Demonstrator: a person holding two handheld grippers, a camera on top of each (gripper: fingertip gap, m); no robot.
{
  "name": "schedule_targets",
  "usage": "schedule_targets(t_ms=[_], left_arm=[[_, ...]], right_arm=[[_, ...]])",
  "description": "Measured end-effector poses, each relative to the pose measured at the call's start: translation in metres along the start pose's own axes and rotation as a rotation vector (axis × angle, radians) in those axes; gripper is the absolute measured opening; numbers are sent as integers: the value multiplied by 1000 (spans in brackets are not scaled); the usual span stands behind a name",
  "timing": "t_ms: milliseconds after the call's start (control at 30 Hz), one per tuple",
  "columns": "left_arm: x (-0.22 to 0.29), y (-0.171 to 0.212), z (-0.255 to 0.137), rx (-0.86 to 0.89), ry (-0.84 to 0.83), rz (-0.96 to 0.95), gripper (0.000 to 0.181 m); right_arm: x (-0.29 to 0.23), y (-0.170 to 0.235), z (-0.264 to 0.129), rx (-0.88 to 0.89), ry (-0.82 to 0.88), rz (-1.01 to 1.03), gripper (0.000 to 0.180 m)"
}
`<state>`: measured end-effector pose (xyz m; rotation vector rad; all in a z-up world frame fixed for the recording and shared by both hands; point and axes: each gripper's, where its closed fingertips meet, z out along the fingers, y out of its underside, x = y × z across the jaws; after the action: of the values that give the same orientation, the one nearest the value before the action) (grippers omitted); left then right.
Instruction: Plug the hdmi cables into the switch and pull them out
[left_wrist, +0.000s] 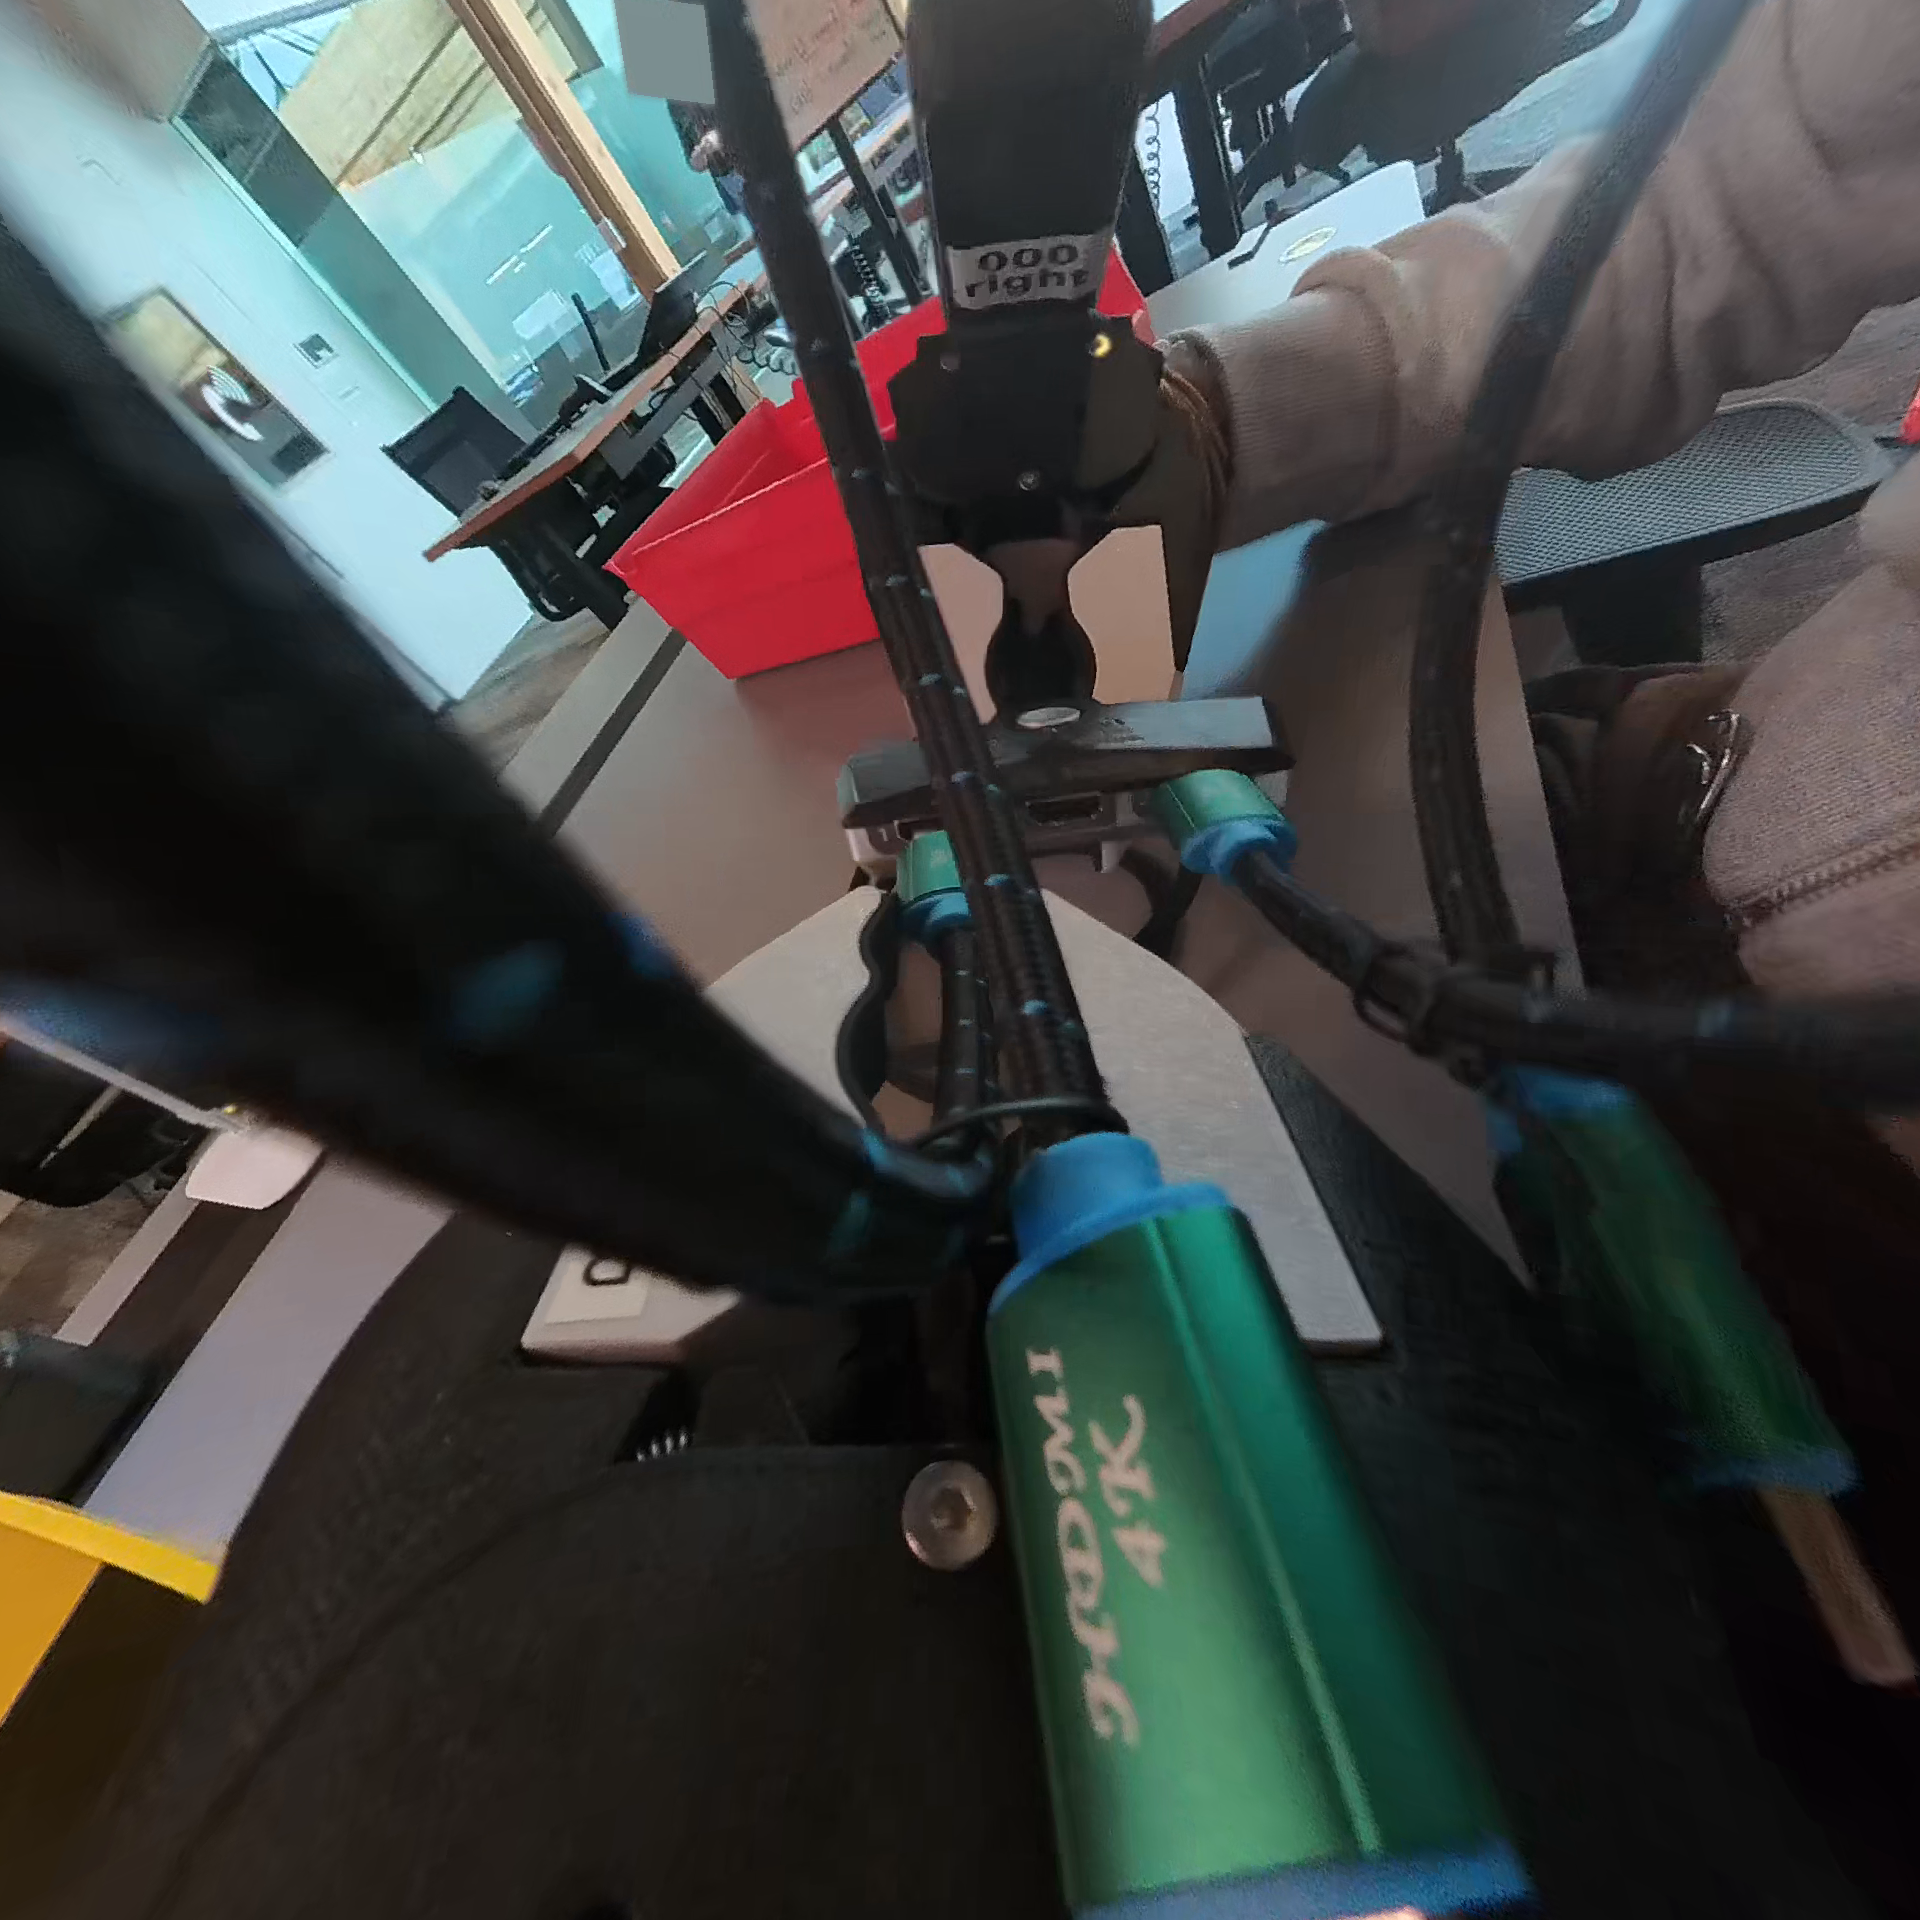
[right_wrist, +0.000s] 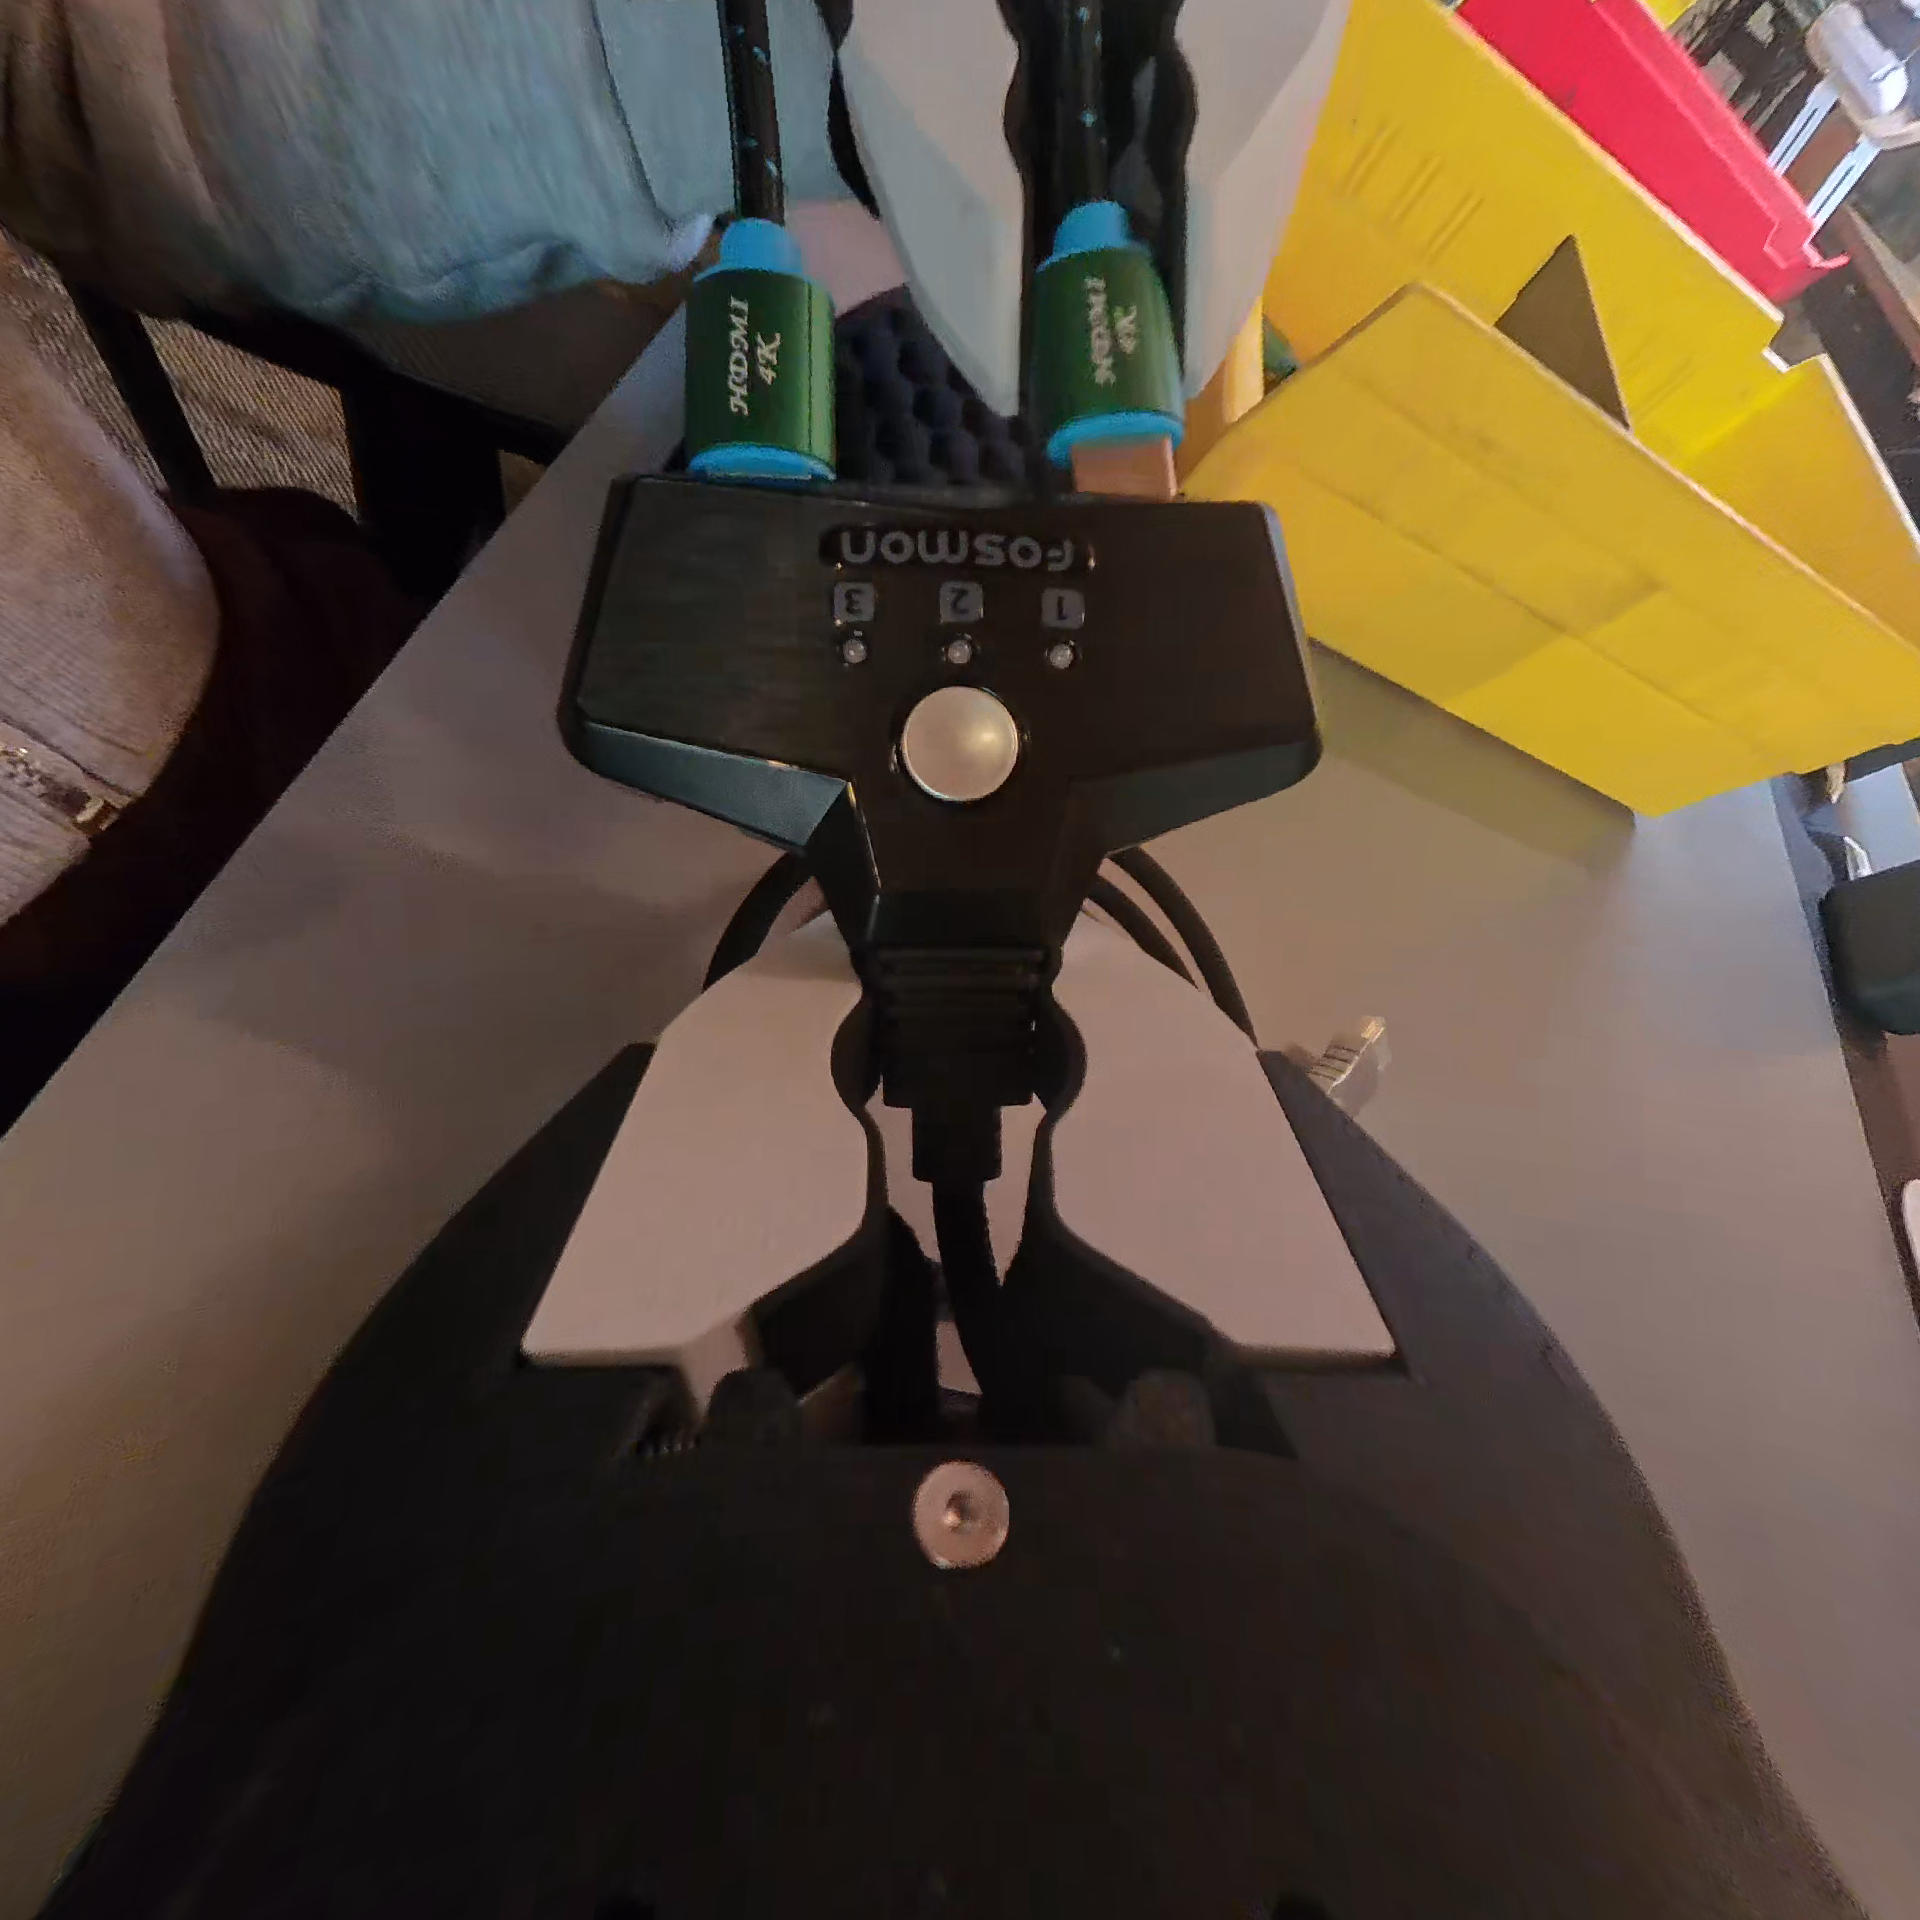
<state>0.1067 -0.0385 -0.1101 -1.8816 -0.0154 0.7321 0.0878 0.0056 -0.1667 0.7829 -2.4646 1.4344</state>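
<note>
Right wrist view: the black switch (right_wrist: 945, 644) is shown flat on the grey table (right_wrist: 416, 935). Its narrow tail end is clamped between the fingers of the right gripper (right_wrist: 956, 1049). A round silver button (right_wrist: 958, 743) is seen on its top face. Two green plugs with blue collars are set at its far edge. The seated plug (right_wrist: 764, 379) is pushed fully home, its collar touching the switch. The second plug (right_wrist: 1107, 358) is only partly in, with a length of its gold metal tip (right_wrist: 1127, 468) left exposed. This plug is held between the white fingers (right_wrist: 935, 260) of the left gripper (left_wrist: 951, 914), which are closed against its sides. Yellow bins (right_wrist: 1558, 582) are stacked just beside the switch.

Left wrist view: the middle port (left_wrist: 1060, 808) is seen unoccupied between the two plugs. A loose green plug (left_wrist: 1195, 1558) on a braided black cable (left_wrist: 914, 644) is hung close to the camera. A red bin (left_wrist: 748, 561) is placed farther along the table, and a person's sleeve (left_wrist: 1507, 312) is visible behind the right gripper.
</note>
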Motion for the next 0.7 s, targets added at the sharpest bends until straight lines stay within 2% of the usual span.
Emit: schedule_targets(t_ms=[33, 233, 700], left_arm=[[0, 0, 0, 0, -1, -2, 20], [0, 3, 0, -17, 12, -57, 21], [1, 11, 2, -37, 24, -55, 21]], right_arm=[[-1, 2, 1, -17, -2, -6, 25], [-1, 6, 6, -52, 14, -31, 25], [-1, 7, 6, -52, 15, -29, 25]])
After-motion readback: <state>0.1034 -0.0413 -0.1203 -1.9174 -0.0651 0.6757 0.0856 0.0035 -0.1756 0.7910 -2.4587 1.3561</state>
